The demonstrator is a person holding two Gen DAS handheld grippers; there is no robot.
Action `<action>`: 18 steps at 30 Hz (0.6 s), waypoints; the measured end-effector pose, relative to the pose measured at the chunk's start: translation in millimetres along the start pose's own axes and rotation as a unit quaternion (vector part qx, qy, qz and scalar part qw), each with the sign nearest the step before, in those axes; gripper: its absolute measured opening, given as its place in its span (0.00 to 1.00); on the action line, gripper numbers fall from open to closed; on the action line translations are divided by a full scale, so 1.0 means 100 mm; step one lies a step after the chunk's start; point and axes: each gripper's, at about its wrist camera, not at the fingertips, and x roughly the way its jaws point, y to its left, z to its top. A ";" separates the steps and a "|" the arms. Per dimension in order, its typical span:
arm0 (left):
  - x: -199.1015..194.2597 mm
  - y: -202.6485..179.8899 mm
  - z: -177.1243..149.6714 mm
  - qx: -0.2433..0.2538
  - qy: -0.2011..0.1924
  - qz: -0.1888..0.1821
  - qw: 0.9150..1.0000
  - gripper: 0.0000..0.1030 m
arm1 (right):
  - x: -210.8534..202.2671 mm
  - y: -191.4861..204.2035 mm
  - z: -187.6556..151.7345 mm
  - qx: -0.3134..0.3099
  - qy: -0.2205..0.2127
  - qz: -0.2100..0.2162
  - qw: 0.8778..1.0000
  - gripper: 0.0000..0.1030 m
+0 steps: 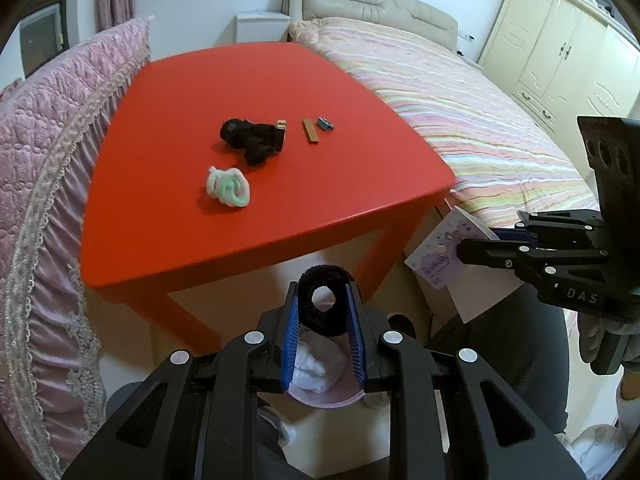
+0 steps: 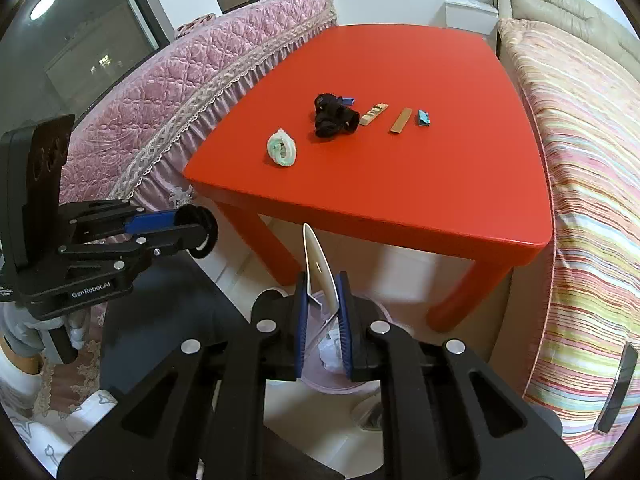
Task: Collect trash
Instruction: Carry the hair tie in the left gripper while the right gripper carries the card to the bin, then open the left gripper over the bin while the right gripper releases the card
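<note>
table [image 2: 400, 184] between two beds | socks [image 2: 332, 116], wrappers [image 2: 401, 121] on table | bin [image 2: 332, 384] below grippers

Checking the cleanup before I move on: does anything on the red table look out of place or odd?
Mostly small clutter on the red table: a black fabric bundle, a rolled green-and-white cloth, two flat tan strips and a small blue scrap. Nothing is spilled or visibly broken.

- Red table [image 1: 256, 92] stands mid-room, between a pink quilted cover [image 1: 60, 120] on the left and a striped bed [image 1: 460, 108] on the right.
- Cream wardrobe [image 1: 560, 48] far right.
- Dark window [image 2: 92, 40] far left (ceiling light reflected in it).
</note>
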 end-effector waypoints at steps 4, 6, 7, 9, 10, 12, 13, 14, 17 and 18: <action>0.02 -0.01 0.00 -0.001 0.003 -0.006 1.000 0.22 | 0.01 0.01 0.00 0.001 0.003 0.005 1.000 0.13; 0.02 -0.01 -0.01 -0.002 0.006 -0.011 1.000 0.22 | 0.02 0.02 0.00 0.002 0.004 0.010 1.000 0.15; 0.03 -0.02 0.00 -0.001 0.007 -0.012 1.000 0.23 | 0.02 0.02 0.00 0.002 0.004 0.012 1.000 0.16; 0.04 -0.03 0.00 -0.001 0.010 -0.020 1.000 0.30 | 0.02 0.02 0.00 0.002 0.006 0.016 1.000 0.19; 0.04 -0.03 0.00 -0.001 0.012 -0.021 1.000 0.33 | 0.02 0.02 0.00 0.002 0.005 0.016 1.000 0.35; 0.05 -0.02 0.00 -0.004 0.012 -0.022 1.000 0.63 | 0.01 0.00 0.00 0.007 0.000 0.011 1.000 0.64; 0.05 -0.01 0.00 -0.008 0.010 -0.019 1.000 0.69 | 0.00 -0.01 0.00 0.008 -0.002 0.009 1.000 0.72; 0.04 0.01 -0.01 -0.011 0.008 -0.018 1.000 0.81 | -0.01 -0.02 0.00 0.011 -0.004 0.006 1.000 0.75; 0.01 0.07 -0.01 -0.023 0.001 -0.010 1.000 0.87 | -0.03 -0.07 0.01 0.020 -0.010 0.000 1.000 0.89; 0.00 0.08 -0.01 -0.024 -0.001 -0.008 1.000 0.91 | -0.03 -0.08 0.01 0.023 -0.011 -0.002 1.000 0.91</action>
